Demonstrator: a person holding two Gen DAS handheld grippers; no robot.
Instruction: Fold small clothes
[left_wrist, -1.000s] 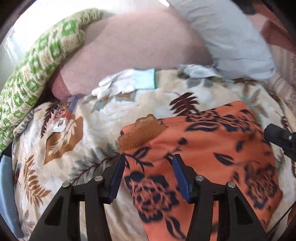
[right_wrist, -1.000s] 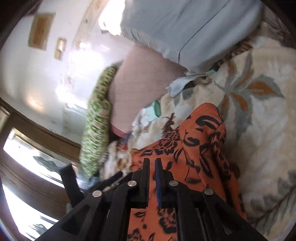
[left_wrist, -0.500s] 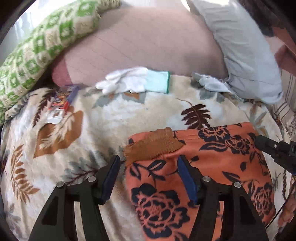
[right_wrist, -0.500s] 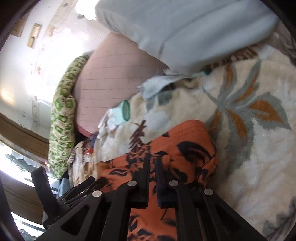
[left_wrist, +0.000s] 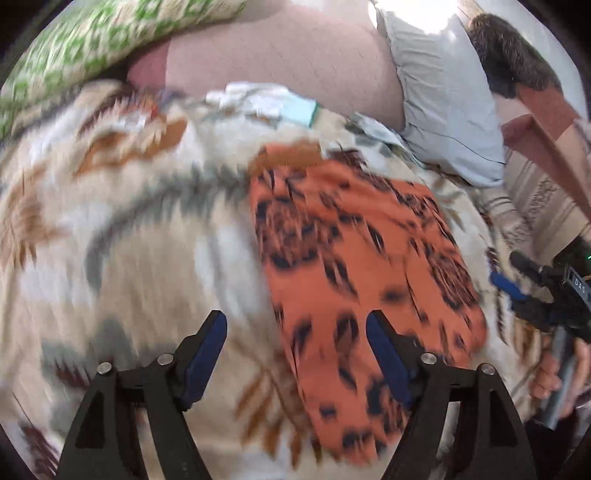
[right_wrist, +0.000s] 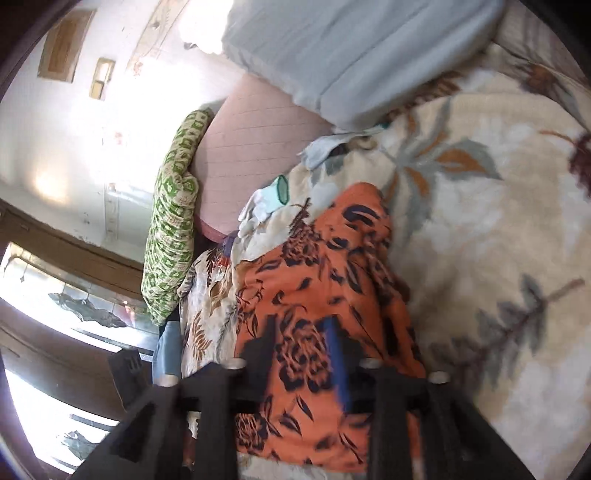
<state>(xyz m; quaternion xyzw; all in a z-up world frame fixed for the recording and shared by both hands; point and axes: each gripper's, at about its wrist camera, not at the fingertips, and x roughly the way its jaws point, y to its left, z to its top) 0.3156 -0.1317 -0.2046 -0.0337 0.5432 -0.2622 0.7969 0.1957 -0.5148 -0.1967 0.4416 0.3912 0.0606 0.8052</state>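
An orange garment (left_wrist: 351, 240) with dark flowers lies folded flat on the floral blanket (left_wrist: 129, 240). My left gripper (left_wrist: 295, 325) hovers over its near left edge; the jaws are opening and the pads touch nothing. In the right wrist view, my right gripper (right_wrist: 299, 339) is low over the near end of the garment (right_wrist: 325, 266). Its jaws are opening, with cloth seen between the fingers but not pinched. The right gripper (left_wrist: 517, 291) also shows at the right edge of the left wrist view, held by a hand (left_wrist: 550, 373). Both views are blurred by motion.
A white glove with a teal cuff (left_wrist: 266, 103) lies beyond the garment. Behind it stand a pink cushion (left_wrist: 288, 59), a green patterned pillow (left_wrist: 92, 44) and a pale blue pillow (left_wrist: 443, 103). Bare blanket spreads to the left of the garment.
My right gripper has opened and let go of the orange garment. My left gripper has drawn back toward the garment's near end, and its jaws have widened.
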